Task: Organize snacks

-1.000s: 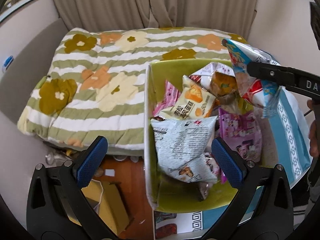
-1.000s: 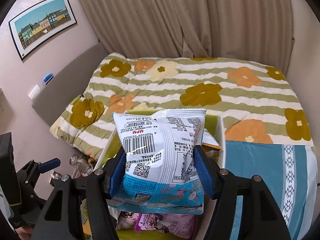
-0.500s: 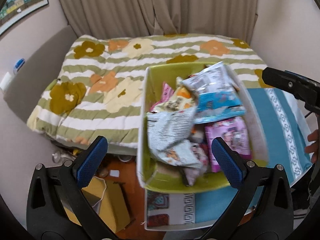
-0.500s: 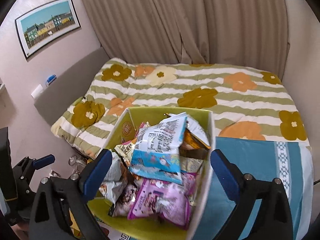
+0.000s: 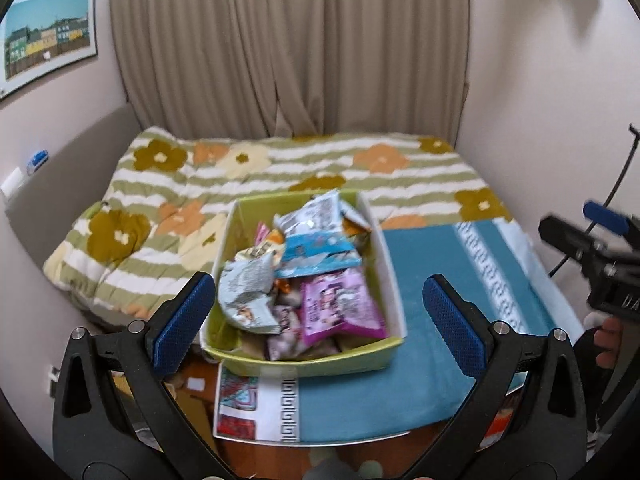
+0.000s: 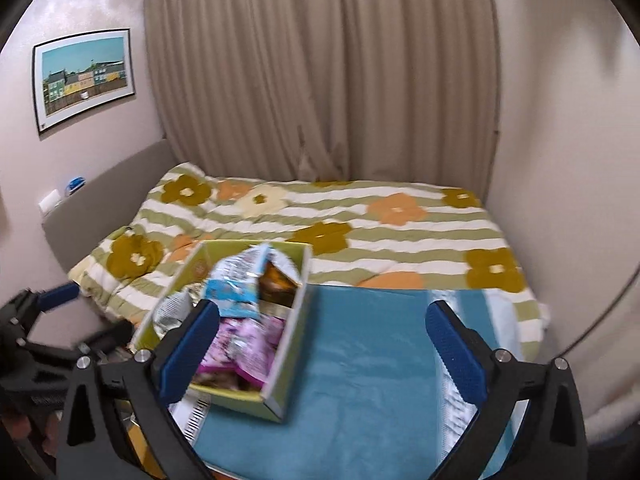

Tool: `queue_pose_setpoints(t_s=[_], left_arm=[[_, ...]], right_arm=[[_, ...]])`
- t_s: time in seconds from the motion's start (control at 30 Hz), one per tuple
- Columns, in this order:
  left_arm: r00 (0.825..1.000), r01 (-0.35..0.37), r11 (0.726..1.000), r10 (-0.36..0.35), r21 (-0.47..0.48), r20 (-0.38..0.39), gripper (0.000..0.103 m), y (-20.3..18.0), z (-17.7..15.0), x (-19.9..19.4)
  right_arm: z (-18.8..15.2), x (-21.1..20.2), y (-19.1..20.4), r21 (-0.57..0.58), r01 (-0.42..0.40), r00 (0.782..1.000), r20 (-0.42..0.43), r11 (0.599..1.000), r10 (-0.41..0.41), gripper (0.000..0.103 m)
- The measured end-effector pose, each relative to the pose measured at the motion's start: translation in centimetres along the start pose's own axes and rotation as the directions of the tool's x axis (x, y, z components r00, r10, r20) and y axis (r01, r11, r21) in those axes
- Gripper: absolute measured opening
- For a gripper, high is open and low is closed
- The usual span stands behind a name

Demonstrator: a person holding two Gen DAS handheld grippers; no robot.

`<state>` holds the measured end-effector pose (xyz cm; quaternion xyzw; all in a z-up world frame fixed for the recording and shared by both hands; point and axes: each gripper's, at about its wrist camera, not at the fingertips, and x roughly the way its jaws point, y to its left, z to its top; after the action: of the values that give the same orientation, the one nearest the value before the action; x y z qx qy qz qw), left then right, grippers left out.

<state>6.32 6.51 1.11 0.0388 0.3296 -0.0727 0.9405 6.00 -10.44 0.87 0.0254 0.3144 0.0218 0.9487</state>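
A green box [image 5: 304, 360] stands on a teal cloth [image 5: 440, 280] and is heaped with snack packets. A blue-and-white packet [image 5: 316, 254] lies on top, a purple one [image 5: 340, 308] at the front and a grey-white one [image 5: 246, 292] on the left. My left gripper [image 5: 316, 284] is open and hangs back above the box's near end with nothing between its pads. My right gripper [image 6: 323, 308] is to the right of the box [image 6: 288, 344], over the cloth. Its jaws are opening wide and hold nothing. The blue-and-white packet [image 6: 232, 292] shows on the heap.
A bed with a striped flower quilt [image 5: 280, 168] lies behind the box, against curtains [image 5: 288, 60]. Walls close in on both sides. The cloth-covered table ends at its front edge [image 5: 360, 436], with wooden floor below. A hand [image 5: 608, 340] holds the right gripper's handle at the right.
The right gripper let go of the blue-and-white packet, which now lies on the heap in the box. Both grippers drew back and up, away from the box.
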Motion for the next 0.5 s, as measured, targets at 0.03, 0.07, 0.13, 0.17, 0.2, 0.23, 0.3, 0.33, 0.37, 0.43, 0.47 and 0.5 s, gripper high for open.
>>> queue_pose_setpoints(t_s=[0.03,0.07,0.13,0.17,0.2,0.23,0.3,0.33,0.37,0.43,0.47,0.5], left_arm=[[1.0,0.005,1.0,-0.005,0.001,0.012,0.103,-0.4,-0.1,-0.5],[1.0,0.005,1.0,-0.006,0.002,0.028,0.103,-0.9,-0.3,-1.1],[0.999,0.007,1.0,-0.007,0.008,0.047,0.103,-1.5,-0.5,-1.9],[0.998,0.007,1.0,-0.008,0.012,0.054,0.103,-1.9,-0.7,-2.3],[0.998,0.007,1.0,-0.008,0.015,0.06,0.103,-2.1,-0.8,-2.5],[0.998,0.009,1.0,-0.01,0.017,0.067,0.103,-2.3,-0.9,-2.7],[0.997,0.013,1.0,-0.014,0.015,0.074,0.103,-2.7,-1.1,-3.1],[0.997,0.015,1.0,-0.016,0.014,0.078,0.103,-2.8,-1.1,-3.2],[0.997,0.016,1.0,-0.018,0.015,0.078,0.103,-2.8,-1.2,-3.3],[0.997,0.013,1.0,-0.014,0.017,0.079,0.103,-2.9,-1.3,-3.4],[0.997,0.012,1.0,-0.013,0.017,0.08,0.103,-2.9,-1.3,-3.5],[0.997,0.014,1.0,-0.015,0.016,0.08,0.103,-3.0,-1.3,-3.5]], right_arm=[[-0.4,-0.8,-0.5,0.004,0.018,1.0,0.005,1.0,-0.018,0.103],[-0.8,-1.4,-1.0,0.007,0.032,0.999,0.007,0.999,-0.032,0.103],[-1.6,-2.5,-1.8,0.009,0.079,0.997,0.004,0.997,-0.079,0.103],[-1.8,-2.8,-2.2,0.01,0.095,0.995,0.006,0.995,-0.095,0.103],[-2.2,-3.3,-2.5,0.016,0.108,0.994,0.01,0.994,-0.108,0.103],[-2.4,-3.7,-2.9,0.022,0.113,0.994,0.012,0.993,-0.113,0.103],[-2.8,-4.4,-3.3,0.03,0.124,0.992,0.016,0.992,-0.125,0.103],[-2.9,-4.7,-3.4,0.03,0.132,0.991,0.019,0.991,-0.133,0.103],[-3.0,-4.9,-3.5,0.028,0.138,0.99,0.021,0.99,-0.139,0.102],[-3.2,-5.2,-3.7,0.03,0.147,0.989,0.025,0.989,-0.148,0.102],[-3.2,-5.3,-3.8,0.033,0.148,0.988,0.028,0.988,-0.149,0.103],[-3.3,-5.5,-3.9,0.036,0.148,0.988,0.029,0.988,-0.149,0.102]])
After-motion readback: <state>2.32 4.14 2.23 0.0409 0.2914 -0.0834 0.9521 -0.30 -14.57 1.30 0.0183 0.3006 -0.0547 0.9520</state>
